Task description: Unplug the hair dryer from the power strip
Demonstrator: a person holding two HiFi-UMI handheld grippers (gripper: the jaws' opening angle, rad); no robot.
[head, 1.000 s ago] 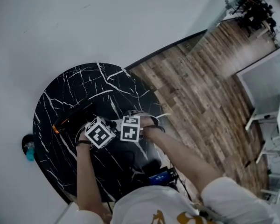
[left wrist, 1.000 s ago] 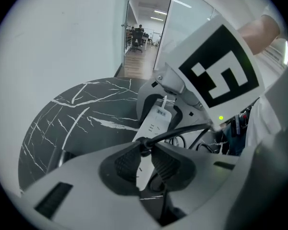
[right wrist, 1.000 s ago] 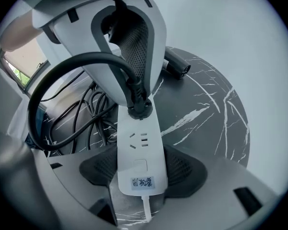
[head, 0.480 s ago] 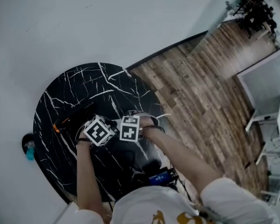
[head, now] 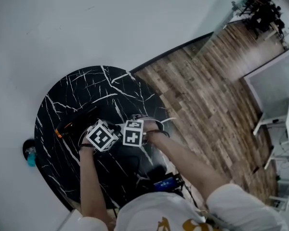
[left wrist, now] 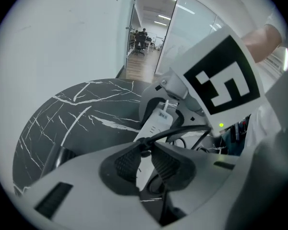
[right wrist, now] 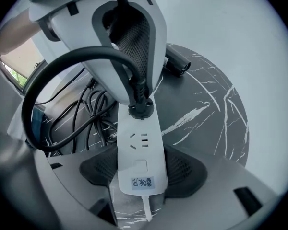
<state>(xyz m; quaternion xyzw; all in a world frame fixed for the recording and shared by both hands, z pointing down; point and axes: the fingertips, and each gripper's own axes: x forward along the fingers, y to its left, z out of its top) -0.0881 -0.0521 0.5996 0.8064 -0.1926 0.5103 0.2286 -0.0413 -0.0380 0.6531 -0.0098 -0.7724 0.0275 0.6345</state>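
- Left tool (left wrist: 145, 150): jaws closed on the black plug (right wrist: 140, 110), right at its neck where the cord (right wrist: 48, 75) leaves it. The plug sits fully seated in the power strip (right wrist: 137, 140).
- Right tool (right wrist: 143, 169): pads clamp the white power strip from both sides at its label end, a couple of sockets away from the plug. The strip lies on the black marbled surface (head: 86, 85).
- Hair dryer (right wrist: 177, 63): probably the dark barrel lying on the surface beyond the strip; the cord loops round from it.
- Risk: the grip is low on the neck, so a pull may load the cord rather than the plug body, or the pads may slide off.
- Risk: the strip is held at one end only, so an off-axis pull could lever it up or twist it out of the pads.
- Risk: a sudden release could jerk the cord and drag the hair dryer, or snag the loose cables (right wrist: 86, 119) beside the strip.
- Writing: small label (right wrist: 141, 181) on the strip carries a few blue characters, not legible. The marker cubes (head: 133, 132) show black-and-white patterns only.
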